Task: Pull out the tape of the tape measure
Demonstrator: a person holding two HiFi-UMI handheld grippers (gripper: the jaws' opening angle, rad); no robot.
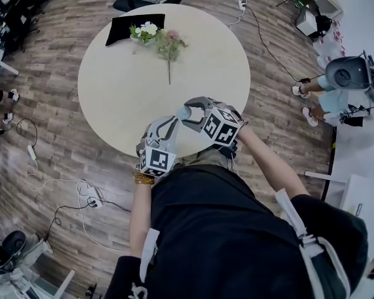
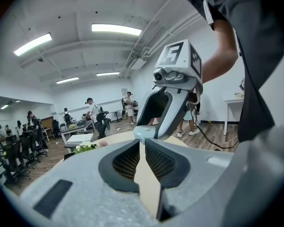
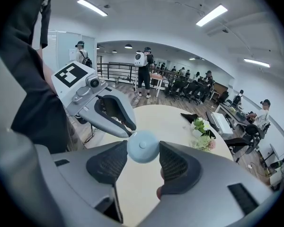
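Tape measure gripped in my right tongs; left tongs pinched narrow at its edge. Next, I draw the tape out.

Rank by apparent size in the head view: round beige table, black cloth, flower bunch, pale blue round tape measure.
1. Round beige table
2. Black cloth and flower bunch: roughly alike, so unranked
3. Pale blue round tape measure, smallest
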